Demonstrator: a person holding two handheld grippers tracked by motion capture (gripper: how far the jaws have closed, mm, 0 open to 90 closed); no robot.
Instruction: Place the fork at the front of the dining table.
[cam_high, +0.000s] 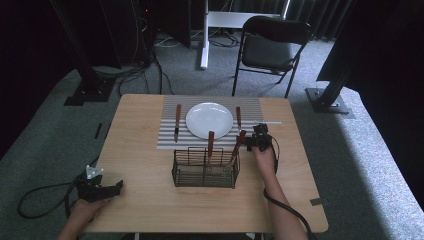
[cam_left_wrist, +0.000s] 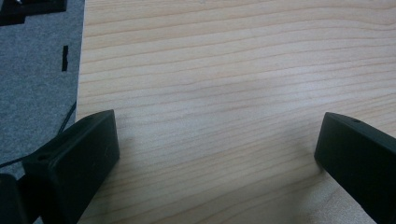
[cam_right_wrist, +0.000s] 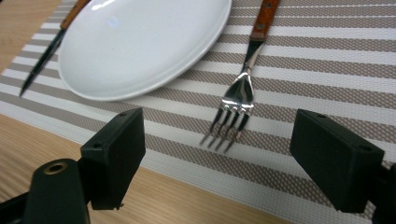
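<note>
Wood-handled fork (cam_right_wrist: 243, 79) sits beside the plate (cam_right_wrist: 140, 46), place-setting style; right tool (cam_right_wrist: 219, 154) hovers near it, jaws apart. Left tool (cam_left_wrist: 215, 154) idles wide over bare table (cam_left_wrist: 224, 70).

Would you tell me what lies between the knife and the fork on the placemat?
The white plate lies between the knife and fork, clearest in the high view.

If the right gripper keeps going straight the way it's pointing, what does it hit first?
Probably the fork: its tines lie on the striped placemat straight ahead between the open jaws of the right gripper. The white plate sits off to the side.
</note>
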